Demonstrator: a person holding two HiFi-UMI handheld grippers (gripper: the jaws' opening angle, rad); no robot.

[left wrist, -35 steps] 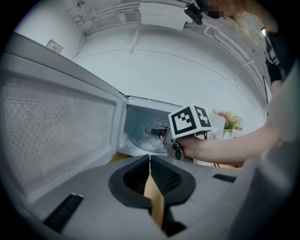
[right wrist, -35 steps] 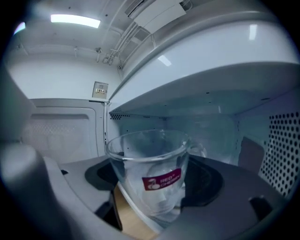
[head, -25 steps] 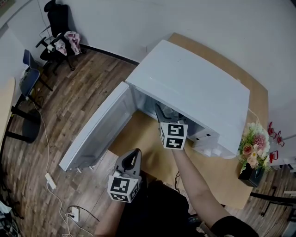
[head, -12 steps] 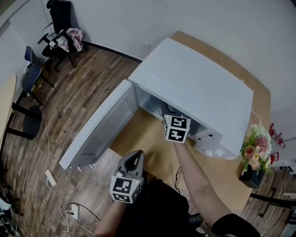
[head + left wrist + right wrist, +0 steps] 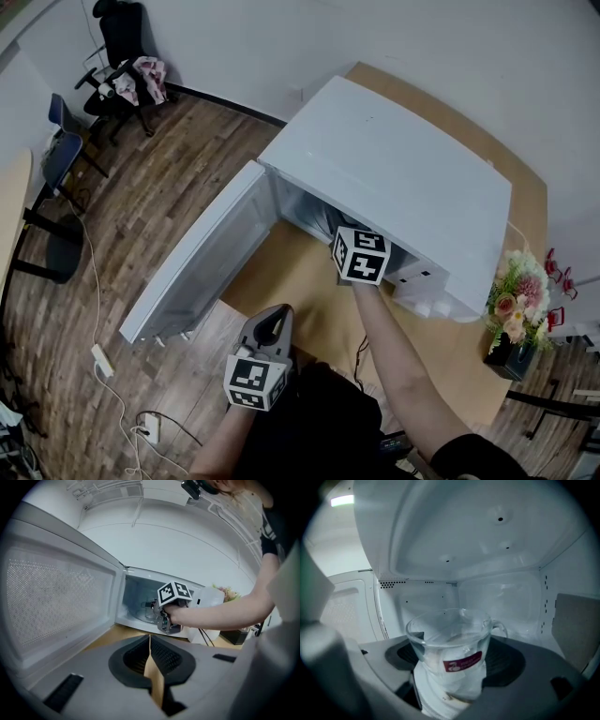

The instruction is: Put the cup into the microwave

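Cup (image 5: 451, 651), clear glass, pinched upright in right tongs (image 5: 453, 671) inside open microwave (image 5: 394, 178). Left tongs (image 5: 150, 654) pressed together, empty, outside.

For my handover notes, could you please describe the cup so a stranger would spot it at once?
Find the white microwave on the wooden table, its door open. Inside it, the right gripper holds the cup: clear glass, side handle, small red label.

clear glass cup (image 5: 451, 645), clamped between right tongs (image 5: 452, 662), inside white microwave (image 5: 487, 550) cavity
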